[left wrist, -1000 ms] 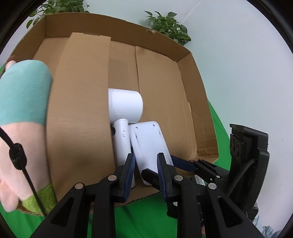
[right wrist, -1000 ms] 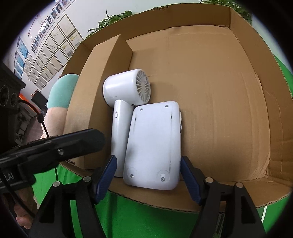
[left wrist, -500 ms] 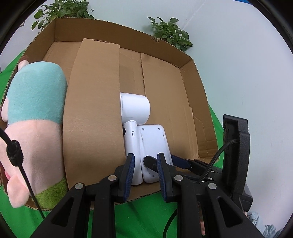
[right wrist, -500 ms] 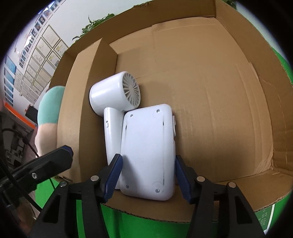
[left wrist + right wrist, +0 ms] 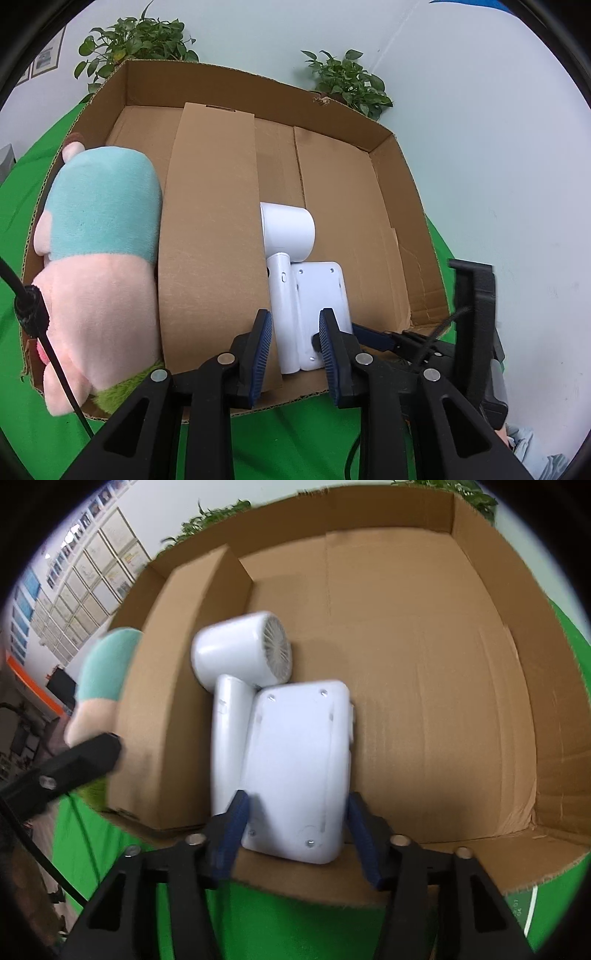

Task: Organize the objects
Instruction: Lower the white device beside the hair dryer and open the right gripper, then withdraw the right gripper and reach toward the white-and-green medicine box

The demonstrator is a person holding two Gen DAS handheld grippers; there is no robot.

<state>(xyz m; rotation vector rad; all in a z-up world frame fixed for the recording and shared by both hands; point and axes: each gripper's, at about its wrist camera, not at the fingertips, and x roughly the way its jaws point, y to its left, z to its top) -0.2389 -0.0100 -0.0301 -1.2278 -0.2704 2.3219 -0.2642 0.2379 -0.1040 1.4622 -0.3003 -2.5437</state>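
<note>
We see a plush toy (image 5: 96,258) in the left compartment of the cardboard box (image 5: 406,229), behind the divider (image 5: 212,236). Right of the divider lies a white hair dryer (image 5: 286,236), touching a flat white device (image 5: 299,768) beside it. The left gripper (image 5: 295,350) hangs over the near box edge, pads nearly together, pinching nothing. The right gripper (image 5: 295,830) is closing around the device's near end; its pads appear to touch the sides.
</note>
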